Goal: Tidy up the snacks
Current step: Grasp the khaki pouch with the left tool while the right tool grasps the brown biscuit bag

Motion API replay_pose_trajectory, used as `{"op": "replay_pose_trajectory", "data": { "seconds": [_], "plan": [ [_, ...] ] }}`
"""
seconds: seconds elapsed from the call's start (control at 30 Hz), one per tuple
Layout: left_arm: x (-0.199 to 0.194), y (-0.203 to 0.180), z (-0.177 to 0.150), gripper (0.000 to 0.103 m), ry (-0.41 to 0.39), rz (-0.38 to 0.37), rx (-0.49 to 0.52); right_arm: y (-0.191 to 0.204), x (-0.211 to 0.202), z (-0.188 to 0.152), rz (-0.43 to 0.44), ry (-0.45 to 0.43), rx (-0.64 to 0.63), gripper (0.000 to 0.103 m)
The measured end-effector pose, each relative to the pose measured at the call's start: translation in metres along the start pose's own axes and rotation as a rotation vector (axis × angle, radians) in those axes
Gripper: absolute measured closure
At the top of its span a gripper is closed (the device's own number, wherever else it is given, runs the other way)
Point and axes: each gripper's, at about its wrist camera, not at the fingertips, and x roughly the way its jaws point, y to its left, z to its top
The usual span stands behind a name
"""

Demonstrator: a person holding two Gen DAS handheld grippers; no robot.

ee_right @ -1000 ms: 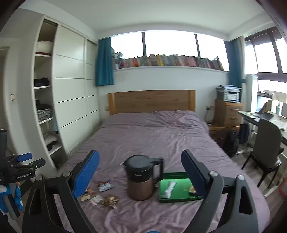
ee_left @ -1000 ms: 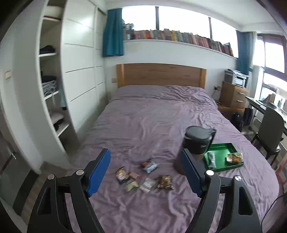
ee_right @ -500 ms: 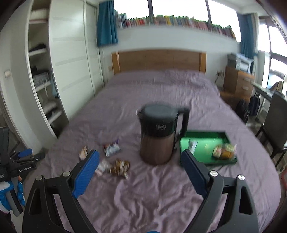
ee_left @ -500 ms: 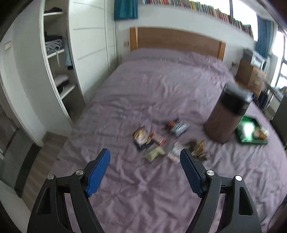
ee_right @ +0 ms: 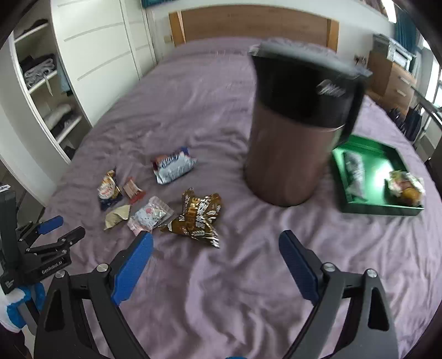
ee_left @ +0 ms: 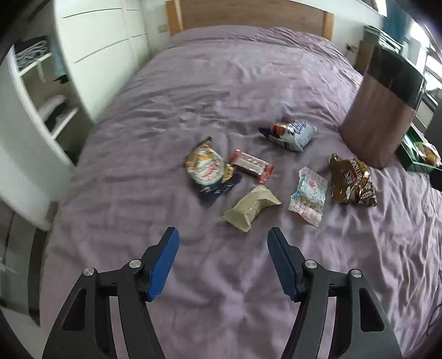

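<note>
snacks [ee_left: 252, 208] beyond gaping left gripper [ee_left: 223, 238]

Purple bedspread [ee_left: 210, 82]; green tray [ee_right: 397, 154]; brown-black kettle [ee_right: 292, 143]; olive wrapper [ee_left: 250, 208]

Home bedroom: purple-sheeted bed [ee_left: 221, 82] w/ wood headboard [ee_right: 248, 22], wardrobe shelves [ee_right: 47, 82].

We see a purple bedsheet [ee_left: 193, 91] filling most of both frames, wrinkled. Wooden headboard [ee_right: 254, 22] top centre. Brown kettle with black lid [ee_right: 292, 132] upright, right of centre, slightly blurred. White wardrobe [ee_right: 91, 55] upper left, open shelves with folded clothes [ee_right: 37, 69]. Wooden drawers [ee_right: 392, 77] upper right.
</note>
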Motion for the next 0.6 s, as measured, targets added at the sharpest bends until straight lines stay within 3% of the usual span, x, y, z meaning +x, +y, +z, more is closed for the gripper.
{"op": "replay_pose_trajectory", "data": {
  "seconds": [0.2,0.3,0.37,0.6],
  "plan": [
    [0.042,-0.011,0.008,0.050,0.040,-0.054,0.089,0.007,0.065,0.008,0.016,0.082,0.060,0.000],
    [0.058,-0.016,0.009,0.059,0.068,-0.081,0.127,0.012,0.088,0.010,0.020,0.108,0.073,0.000],
    [0.067,-0.018,0.010,0.073,0.092,-0.095,0.145,0.013,0.103,0.010,0.014,0.129,0.087,0.000],
    [0.080,-0.021,0.016,0.075,0.110,-0.128,0.158,0.012,0.134,0.011,0.010,0.172,0.140,0.000]
  ]
}}
